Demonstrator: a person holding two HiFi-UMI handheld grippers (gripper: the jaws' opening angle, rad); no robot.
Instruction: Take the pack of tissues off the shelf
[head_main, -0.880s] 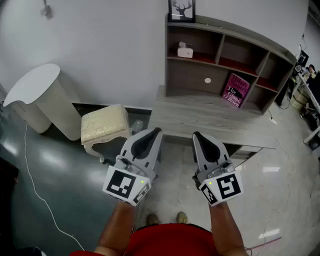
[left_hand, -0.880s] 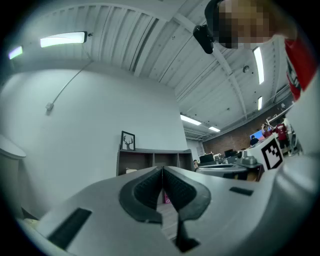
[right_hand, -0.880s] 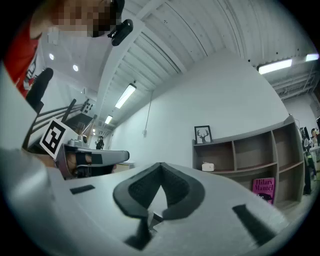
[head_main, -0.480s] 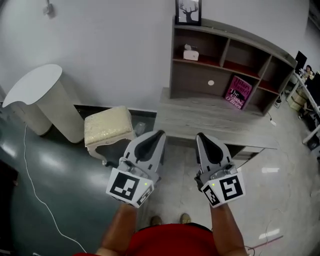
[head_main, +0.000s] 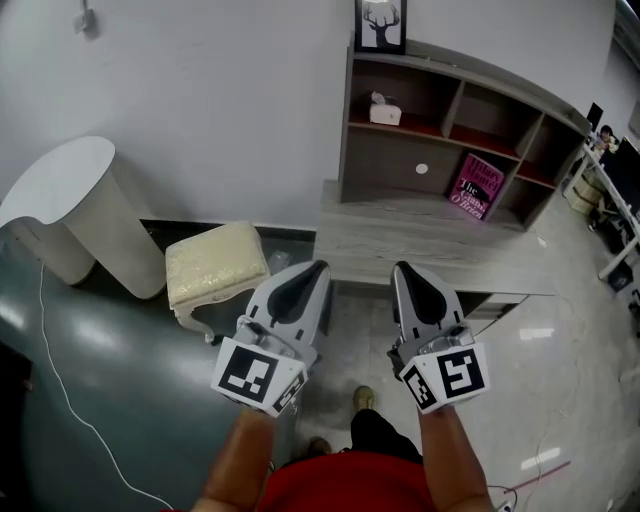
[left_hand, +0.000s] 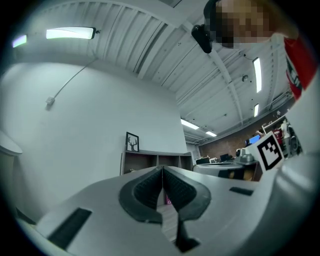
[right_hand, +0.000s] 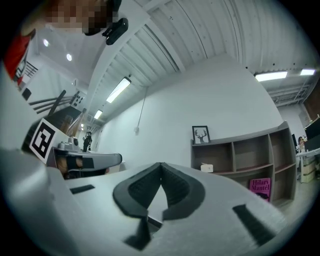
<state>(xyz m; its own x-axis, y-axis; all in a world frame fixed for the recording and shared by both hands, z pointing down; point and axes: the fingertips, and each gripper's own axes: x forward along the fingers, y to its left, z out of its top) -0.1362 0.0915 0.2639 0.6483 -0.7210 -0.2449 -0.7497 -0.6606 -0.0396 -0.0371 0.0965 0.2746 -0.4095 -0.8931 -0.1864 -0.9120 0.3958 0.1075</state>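
**White-walled room: tissues on the shelf, both grippers closed and empty**

White wall rises behind a low grey wooden counter (head_main: 400, 240). A grey wooden shelf unit (head_main: 390, 165) with open compartments stands along the counter's back edge. The small white pack of tissues (head_main: 385, 112) sits in the shelf unit's upper left compartment, on its red lining. A black-framed deer picture (head_main: 380, 25) stands on the shelf unit's top left corner. A pink hardcover book (head_main: 472, 185) leans in a lower compartment toward the right end.

Left of the counter stand a cream cushioned stool (head_main: 215, 262) and a white round-topped table (head_main: 60, 180), on a dark glossy floor.

The grey left gripper (head_main: 312, 268) and the grey right gripper (head_main: 404, 268) are held side by side over the floor. Their tips are near the counter's front edge, well apart from the pack of tissues. On each, the dark pads meet at the tip with nothing between them.
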